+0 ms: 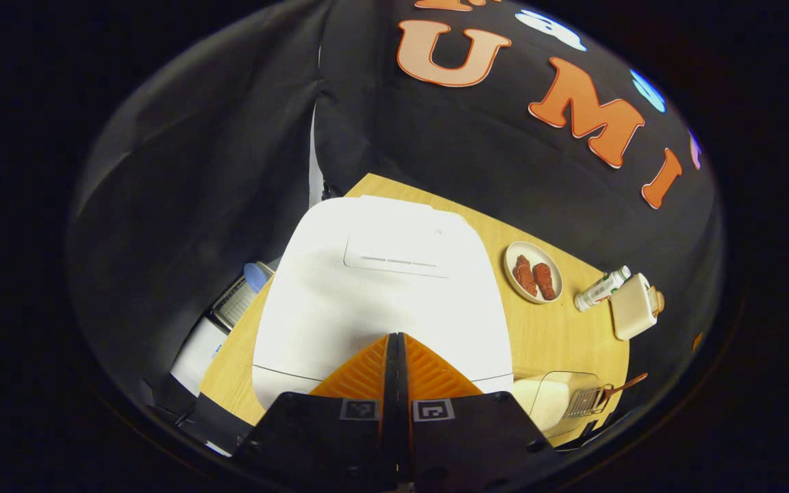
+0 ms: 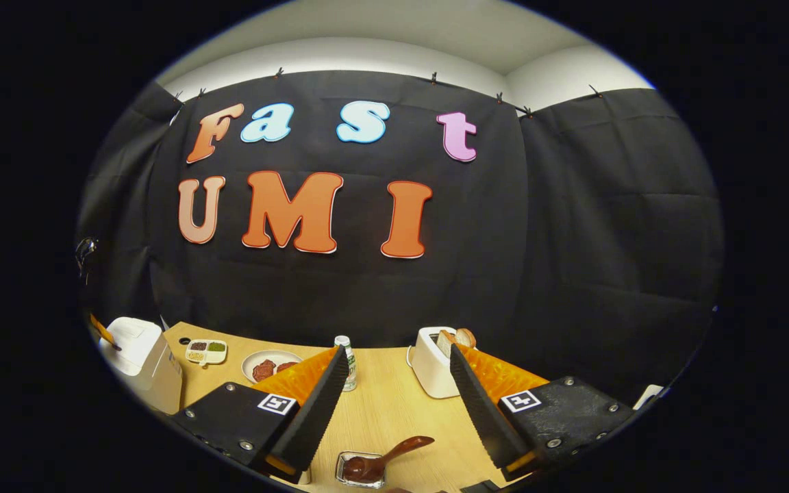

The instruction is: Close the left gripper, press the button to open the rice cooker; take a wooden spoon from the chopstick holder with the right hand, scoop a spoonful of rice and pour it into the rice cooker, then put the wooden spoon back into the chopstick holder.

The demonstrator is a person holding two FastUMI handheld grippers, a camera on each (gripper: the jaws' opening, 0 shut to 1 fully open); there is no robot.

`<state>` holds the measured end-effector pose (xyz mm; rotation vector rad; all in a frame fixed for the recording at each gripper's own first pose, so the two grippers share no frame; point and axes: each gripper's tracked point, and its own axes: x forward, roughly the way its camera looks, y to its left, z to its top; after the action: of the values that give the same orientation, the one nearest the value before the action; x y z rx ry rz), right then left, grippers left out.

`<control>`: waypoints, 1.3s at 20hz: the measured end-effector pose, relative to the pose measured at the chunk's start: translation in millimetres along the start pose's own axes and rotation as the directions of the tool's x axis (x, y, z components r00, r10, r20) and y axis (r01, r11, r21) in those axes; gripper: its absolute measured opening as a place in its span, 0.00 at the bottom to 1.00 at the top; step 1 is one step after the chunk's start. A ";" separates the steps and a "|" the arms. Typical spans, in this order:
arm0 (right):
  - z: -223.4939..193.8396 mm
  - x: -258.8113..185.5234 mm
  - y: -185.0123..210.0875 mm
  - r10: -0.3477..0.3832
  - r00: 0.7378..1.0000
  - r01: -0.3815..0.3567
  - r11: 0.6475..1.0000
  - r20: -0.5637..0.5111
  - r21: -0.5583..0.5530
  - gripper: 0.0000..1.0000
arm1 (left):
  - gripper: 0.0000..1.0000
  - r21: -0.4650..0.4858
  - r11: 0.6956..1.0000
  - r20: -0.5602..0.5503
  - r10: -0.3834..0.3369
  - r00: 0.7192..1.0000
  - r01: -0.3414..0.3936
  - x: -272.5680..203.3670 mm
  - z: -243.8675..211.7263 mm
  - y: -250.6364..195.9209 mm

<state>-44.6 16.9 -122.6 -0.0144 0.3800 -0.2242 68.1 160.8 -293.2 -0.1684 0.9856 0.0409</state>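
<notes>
Left gripper (image 1: 396,342) is seen clenched, fingers together with nothing between them, tips over the front edge of the white rice cooker (image 1: 381,287), lid down; contact with the button cannot be told. To its right on the wooden table (image 1: 545,329): plate of two reddish pieces (image 1: 533,272), bottle lying down (image 1: 601,288), toaster (image 1: 633,306). Right gripper (image 2: 398,370) is held released, empty, above the table; below it the wooden spoon (image 2: 384,459) is seen resting in the chopstick holder (image 2: 360,470); rice cooker far left.
</notes>
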 end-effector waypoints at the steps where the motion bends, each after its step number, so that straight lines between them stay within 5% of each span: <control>1: -3.8 -0.7 -3.2 -0.009 1.000 0.009 1.000 -0.009 0.000 0.93 | 0.06 0.016 1.000 0.015 0.000 1.000 0.000 2.5 3.2 -0.3; 7: -30.8 -0.6 -12.9 -0.033 0.997 0.035 0.999 -0.064 0.026 0.93 | 0.06 0.107 0.992 0.000 0.061 0.998 -0.061 1.8 -1.0 1.0; 10: -43.3 -1.8 -15.7 -0.022 0.995 0.026 0.999 -0.098 0.035 0.93 | 0.06 0.127 0.988 0.101 0.075 0.992 -0.088 -10.6 14.8 -2.8; 12: -57.3 -1.8 -21.5 -0.025 0.991 0.031 0.998 -0.129 0.049 0.93 | 0.06 0.146 0.982 0.237 0.083 0.968 -0.120 -31.1 46.1 -9.6; 17: -103.0 -3.0 -25.3 -0.002 0.972 0.032 0.992 -0.235 0.121 0.93 | 0.04 0.225 0.931 0.514 0.137 0.847 -0.288 -93.6 113.1 -15.4; 26: -168.6 15.9 -9.8 0.071 0.918 0.016 0.976 -0.390 0.215 0.93 | 0.04 0.151 0.959 0.625 0.096 0.775 -0.241 -144.0 100.1 -26.1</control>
<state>-94.6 8.6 -284.6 0.2533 0.7589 -0.2393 74.1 157.2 -116.0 0.1443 0.3382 0.1420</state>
